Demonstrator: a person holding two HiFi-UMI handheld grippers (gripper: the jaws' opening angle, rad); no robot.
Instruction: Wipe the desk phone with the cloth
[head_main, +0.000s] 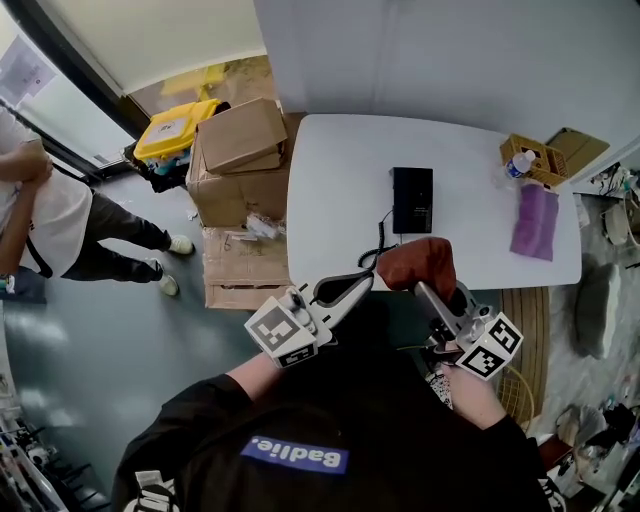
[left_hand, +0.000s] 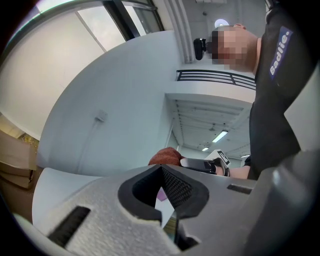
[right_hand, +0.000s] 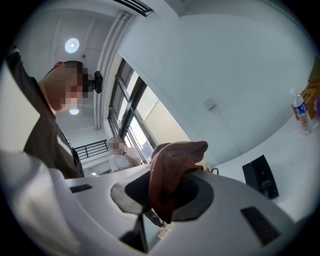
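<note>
Closest to me in the head view is the dark shirt of the person carrying the rig. Just past it both grippers are held up in front of the near edge of the white table. The left gripper points across toward the right one, with its tips close beside the cloth. The right gripper carries the rust-brown cloth bunched at its tips. The desk phone lies flat near the middle of the table, apart from the cloth, and its coiled cord runs toward the near edge. A bottle stands against a small basket at the table's right end. Cardboard boxes are stacked left of the table, and a person stands farther left.

From the left gripper view I read its jaws as pressed together, with nothing between them. The cloth shows just beyond their tips.

From the right gripper view I see its jaws clamped on the cloth, which bulges up out of them. The phone lies on the table to the right.
</note>
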